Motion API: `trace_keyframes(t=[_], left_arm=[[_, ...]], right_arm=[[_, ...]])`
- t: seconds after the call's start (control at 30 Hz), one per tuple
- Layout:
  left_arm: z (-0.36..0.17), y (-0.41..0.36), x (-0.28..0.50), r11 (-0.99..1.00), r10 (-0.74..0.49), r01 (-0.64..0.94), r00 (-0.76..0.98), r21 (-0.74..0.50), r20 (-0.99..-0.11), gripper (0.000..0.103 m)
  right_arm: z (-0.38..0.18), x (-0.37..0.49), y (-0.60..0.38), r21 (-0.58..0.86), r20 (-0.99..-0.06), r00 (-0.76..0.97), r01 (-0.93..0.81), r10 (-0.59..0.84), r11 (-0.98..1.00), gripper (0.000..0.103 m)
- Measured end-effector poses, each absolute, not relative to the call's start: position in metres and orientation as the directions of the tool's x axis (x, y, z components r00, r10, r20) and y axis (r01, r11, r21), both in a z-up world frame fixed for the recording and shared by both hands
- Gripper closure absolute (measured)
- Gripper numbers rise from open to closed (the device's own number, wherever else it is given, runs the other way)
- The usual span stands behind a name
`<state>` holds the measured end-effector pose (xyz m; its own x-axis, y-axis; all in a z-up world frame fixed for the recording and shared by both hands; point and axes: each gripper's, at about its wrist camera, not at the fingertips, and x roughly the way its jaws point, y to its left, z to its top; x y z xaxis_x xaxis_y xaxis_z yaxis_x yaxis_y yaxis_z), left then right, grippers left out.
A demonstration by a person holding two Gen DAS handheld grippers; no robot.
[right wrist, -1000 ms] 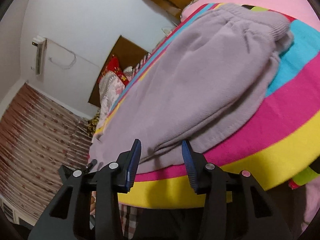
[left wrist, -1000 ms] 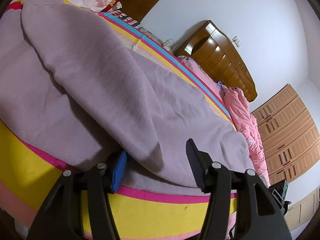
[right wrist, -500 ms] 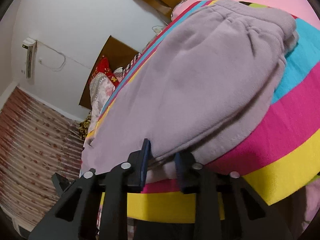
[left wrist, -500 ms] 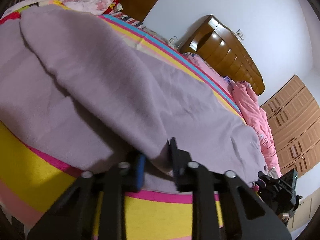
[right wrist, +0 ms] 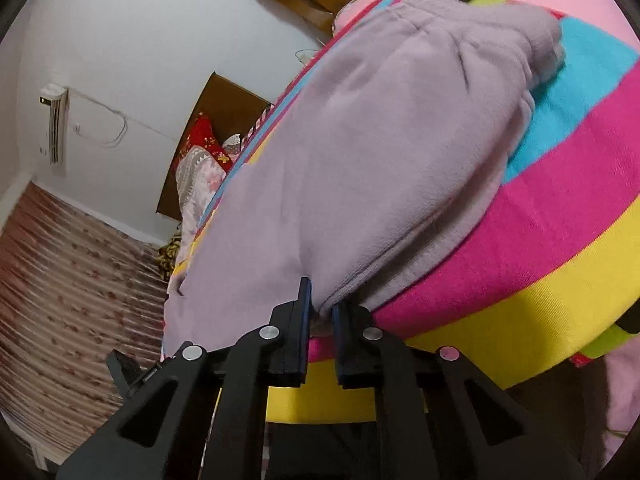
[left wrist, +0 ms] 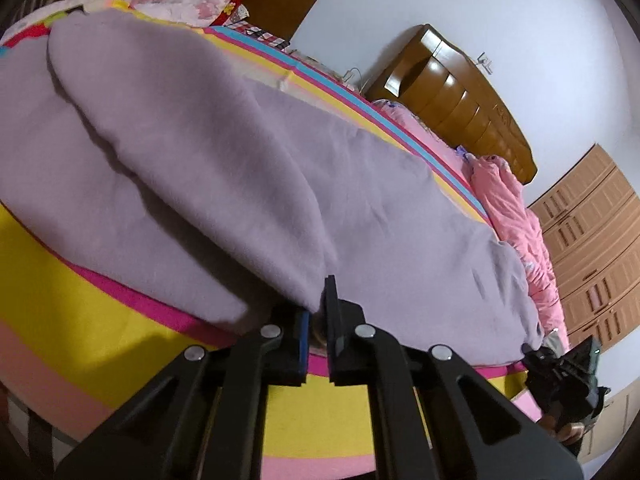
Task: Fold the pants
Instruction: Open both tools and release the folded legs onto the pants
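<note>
Lilac fleece pants (left wrist: 224,168) lie spread along the near edge of a bed, on a blanket striped in yellow, pink and blue (left wrist: 100,320). On the left, the left gripper (left wrist: 318,312), wide apart a second ago, is now clamped on the near hem of the upper pant leg. Further right, a carved wooden headboard (left wrist: 460,96) stands against the wall. At the far right, near the elastic waistband (right wrist: 480,28), the right gripper (right wrist: 320,312) has likewise closed and now pinches the near fabric edge. With both near edges gripped, the pants look ready to be lifted and folded over.
</note>
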<state>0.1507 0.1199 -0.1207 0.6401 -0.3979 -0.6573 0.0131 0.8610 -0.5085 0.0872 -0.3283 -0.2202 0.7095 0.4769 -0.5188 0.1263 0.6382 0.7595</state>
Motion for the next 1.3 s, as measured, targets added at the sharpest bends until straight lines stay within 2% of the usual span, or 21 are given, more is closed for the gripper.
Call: trace_keyframes(t=[0.33,0.43,0.47,0.5,0.53,0.57,0.6,0.63,0.73,0.83,0.97,1.1,1.13,1.23,1.3], left_arm=[[-0.124,0.118,0.145,0.871,-0.38,0.007,0.646,-0.492,-0.663,0.096],[-0.123,0.116,0.145,0.88,-0.367,0.01,0.647,-0.474,-0.668,0.092],[-0.121,0.115,0.144,0.881,-0.368,0.012,0.645,-0.473,-0.669,0.087],[-0.118,0.114,0.141,0.886,-0.359,0.008,0.647,-0.465,-0.673,0.08],[-0.113,0.112,0.138,0.895,-0.335,-0.002,0.657,-0.446,-0.676,0.055],[-0.102,0.112,0.13,0.918,-0.268,-0.024,0.696,-0.395,-0.666,0.033],[-0.094,0.112,0.122,0.933,-0.218,-0.036,0.735,-0.358,-0.642,0.029],[-0.084,0.111,0.113,0.946,-0.175,-0.037,0.775,-0.321,-0.608,0.026],[-0.059,0.096,0.102,0.964,-0.191,0.053,0.821,-0.261,-0.538,0.018],[-0.056,0.061,0.11,0.958,-0.275,0.181,0.797,-0.222,-0.538,0.015],[-0.08,0.019,0.134,0.945,-0.325,0.266,0.709,-0.189,-0.626,0.015],[-0.113,0.008,0.152,0.954,-0.292,0.239,0.609,-0.18,-0.738,0.015],[-0.115,0.01,0.153,0.954,-0.289,0.246,0.617,-0.17,-0.732,0.015],[-0.118,0.002,0.153,0.96,-0.231,0.269,0.612,-0.076,-0.756,0.013],[-0.119,-0.001,0.152,0.961,-0.214,0.273,0.606,-0.053,-0.766,0.011]], right_arm=[[-0.224,0.09,-0.326,0.77,-0.507,0.715,0.124,0.481,0.626,0.094],[-0.228,0.092,-0.329,0.789,-0.488,0.717,0.118,0.498,0.603,0.094],[-0.227,0.092,-0.33,0.792,-0.485,0.716,0.115,0.502,0.6,0.091],[-0.227,0.089,-0.332,0.791,-0.484,0.714,0.109,0.506,0.602,0.082],[-0.225,0.087,-0.336,0.789,-0.484,0.709,0.1,0.512,0.607,0.075],[-0.221,0.085,-0.337,0.785,-0.486,0.705,0.091,0.517,0.613,0.059],[-0.214,0.08,-0.341,0.768,-0.497,0.713,0.095,0.495,0.634,0.038],[-0.207,0.072,-0.347,0.737,-0.512,0.737,0.112,0.442,0.666,0.034],[-0.183,0.056,-0.362,0.622,-0.524,0.808,0.146,0.27,0.77,0.034],[-0.172,0.064,-0.373,0.568,-0.499,0.845,0.151,0.192,0.809,0.034],[-0.169,0.09,-0.374,0.522,-0.478,0.865,0.139,0.154,0.841,0.037],[-0.18,0.1,-0.376,0.446,-0.481,0.872,0.156,0.089,0.882,0.037],[-0.189,0.103,-0.376,0.422,-0.514,0.855,0.182,0.069,0.888,0.038],[-0.201,0.098,-0.369,0.378,-0.5,0.865,0.171,0.045,0.91,0.038],[-0.194,0.099,-0.363,0.34,-0.53,0.848,0.205,0.007,0.918,0.038]])
